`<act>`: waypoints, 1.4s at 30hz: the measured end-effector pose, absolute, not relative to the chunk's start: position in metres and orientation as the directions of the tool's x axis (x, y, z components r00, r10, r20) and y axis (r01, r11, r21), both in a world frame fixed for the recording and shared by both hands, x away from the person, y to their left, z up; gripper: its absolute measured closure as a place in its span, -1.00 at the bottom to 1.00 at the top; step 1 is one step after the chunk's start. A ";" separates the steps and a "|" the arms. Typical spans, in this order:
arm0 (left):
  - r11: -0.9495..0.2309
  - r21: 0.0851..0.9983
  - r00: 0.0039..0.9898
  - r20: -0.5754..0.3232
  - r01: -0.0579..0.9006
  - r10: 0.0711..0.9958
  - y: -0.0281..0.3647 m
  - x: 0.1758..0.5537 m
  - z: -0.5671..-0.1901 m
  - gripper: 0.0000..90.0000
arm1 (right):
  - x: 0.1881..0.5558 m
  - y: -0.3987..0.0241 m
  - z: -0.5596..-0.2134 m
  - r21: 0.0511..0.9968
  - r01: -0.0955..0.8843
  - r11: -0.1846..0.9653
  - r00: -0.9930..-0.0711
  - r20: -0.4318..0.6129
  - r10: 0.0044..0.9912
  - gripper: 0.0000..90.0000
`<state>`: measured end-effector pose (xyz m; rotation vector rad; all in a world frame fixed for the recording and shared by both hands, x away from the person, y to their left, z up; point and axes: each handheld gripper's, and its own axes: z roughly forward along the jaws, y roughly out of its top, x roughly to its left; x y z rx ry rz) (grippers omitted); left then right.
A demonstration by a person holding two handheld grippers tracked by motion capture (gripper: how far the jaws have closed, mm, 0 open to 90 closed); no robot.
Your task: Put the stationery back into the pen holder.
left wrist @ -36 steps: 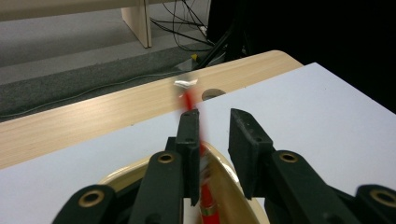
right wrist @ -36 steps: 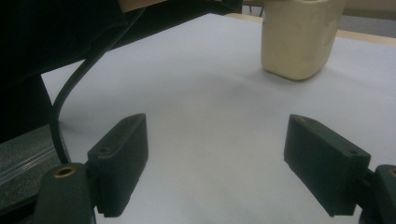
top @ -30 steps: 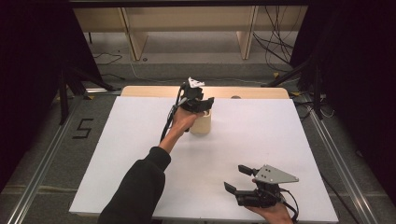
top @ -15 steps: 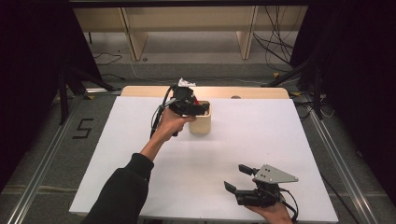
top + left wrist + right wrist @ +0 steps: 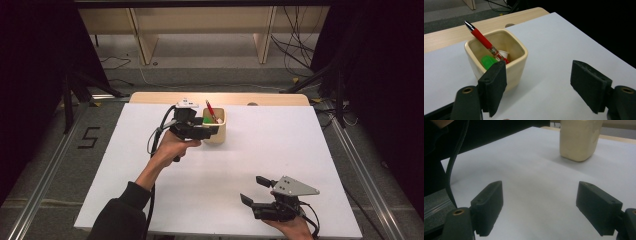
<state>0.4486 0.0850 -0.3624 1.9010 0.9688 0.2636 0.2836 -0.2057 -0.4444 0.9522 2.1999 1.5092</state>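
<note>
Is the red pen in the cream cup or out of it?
In. The red pen leans tilted inside the cream cup, its silver end above the rim, next to something green; the left tongs stand open, empty.

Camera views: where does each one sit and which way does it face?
High view: above the person's side, looking forward and down on the white table; forearm, hands, left hand-held gripper and right hand-held gripper show.
Left gripper view: along its open jaws at the cream cup holding a red pen.
Right gripper view: along its open jaws across the table toward the cup.
All three share the cup.
</note>
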 end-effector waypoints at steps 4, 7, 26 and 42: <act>-0.240 0.830 0.677 -0.208 0.504 0.706 0.089 0.437 -0.368 -0.40 | 0.283 -0.206 -0.444 0.911 0.346 0.222 -0.733 0.115 0.671 -0.50; -0.241 0.831 0.683 -0.210 0.502 0.700 0.092 0.431 -0.372 -0.41 | 0.283 -0.206 -0.444 0.911 0.350 0.220 -0.732 0.119 0.671 -0.50; -0.240 0.854 0.719 -0.202 0.462 0.665 0.110 0.393 -0.394 -0.47 | 0.286 -0.209 -0.446 0.912 0.359 0.196 -0.730 0.144 0.668 -0.50; -0.219 0.880 0.746 -0.199 0.422 0.636 0.130 0.360 -0.413 -0.50 | 0.285 -0.210 -0.446 0.911 0.365 0.189 -0.718 0.146 0.681 -0.50</act>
